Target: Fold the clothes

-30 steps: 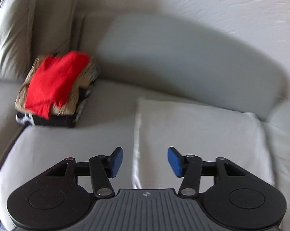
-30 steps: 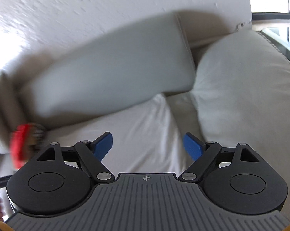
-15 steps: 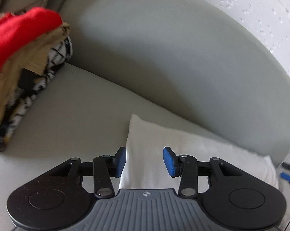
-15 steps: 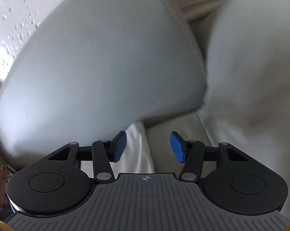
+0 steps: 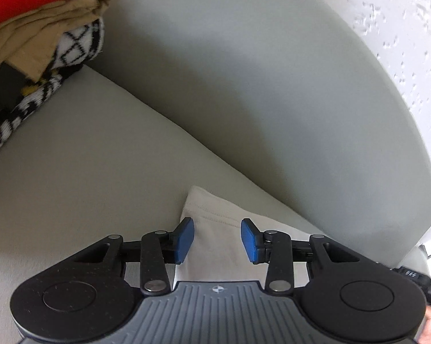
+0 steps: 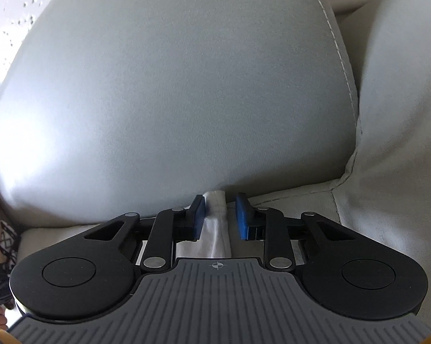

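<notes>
At the bottom of the left wrist view, the left gripper [image 5: 217,239] stands with its 2 blue pads [image 5: 183,239] apart, straddling the far left corner of a white garment [image 5: 215,246] that lies flat on the sofa seat [image 5: 86,157]; the pads sit either side of the cloth near a stitched hem, with nothing pinched between them. At the bottom of the right wrist view, the right gripper [image 6: 220,216] has its pads spread as well, though narrower, with a bunched, creased edge of the same white garment [image 6: 218,229] standing up between them; whether either pad presses the cloth I cannot tell, and a gap shows on the right side. The garment looks thin, light and limp: it will sag and wrinkle once lifted, and it should not slip much against rubbery pads. The sensible holds are the 2 far corners at the hem, where the doubled, stitched cloth gives more to bite on. Both corners lie close against the grey back cushion [image 6: 172,86], so the pads have little room behind them. Farther off, in the upper left of the left view, a stack of folded clothes [image 5: 37,37] rests on the seat, red on top, tan beneath, a black-and-white pattern lowest.
</notes>
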`<control>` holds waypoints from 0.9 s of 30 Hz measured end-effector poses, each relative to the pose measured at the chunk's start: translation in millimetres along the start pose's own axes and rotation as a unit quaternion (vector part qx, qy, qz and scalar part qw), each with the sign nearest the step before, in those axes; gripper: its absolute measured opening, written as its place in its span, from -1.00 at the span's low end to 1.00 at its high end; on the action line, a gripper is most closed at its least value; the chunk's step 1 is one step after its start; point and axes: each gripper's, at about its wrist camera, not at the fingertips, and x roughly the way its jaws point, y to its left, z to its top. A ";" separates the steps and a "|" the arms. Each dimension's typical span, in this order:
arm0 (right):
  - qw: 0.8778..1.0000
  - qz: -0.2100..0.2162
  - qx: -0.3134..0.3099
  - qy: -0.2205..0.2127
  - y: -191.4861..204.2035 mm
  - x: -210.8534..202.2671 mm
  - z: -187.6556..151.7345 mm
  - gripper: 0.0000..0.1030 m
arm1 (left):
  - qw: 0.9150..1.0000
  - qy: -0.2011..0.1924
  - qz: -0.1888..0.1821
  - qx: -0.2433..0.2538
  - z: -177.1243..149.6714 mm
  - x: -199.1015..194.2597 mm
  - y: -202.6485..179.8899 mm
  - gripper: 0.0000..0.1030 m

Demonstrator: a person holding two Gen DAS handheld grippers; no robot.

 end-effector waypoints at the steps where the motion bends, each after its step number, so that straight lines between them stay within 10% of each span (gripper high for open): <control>1: 1.000 0.000 0.000 0.001 -0.2 0.2 -0.5 -0.50 | 1.000 0.000 0.013 0.007 2.1 0.4 -3.6 -0.33; 8: 1.000 0.017 0.023 -0.004 -7.4 0.0 -6.4 -0.49 | 0.994 0.001 0.070 0.079 7.8 -11.9 -15.9 -0.29; 15: 1.000 0.012 0.020 -0.019 -6.1 4.7 -13.1 -0.60 | 0.996 0.005 0.043 0.072 3.8 -2.8 -14.2 -0.37; 20: 0.999 -0.011 -0.017 -0.049 6.3 3.0 -23.9 -0.91 | 0.997 0.002 0.033 0.066 1.9 -3.1 -14.3 -0.96; 27: 0.992 -0.017 -0.010 -0.122 24.0 -56.5 -29.0 -1.00 | 0.996 -0.027 0.035 0.081 2.1 -34.4 -23.5 -0.97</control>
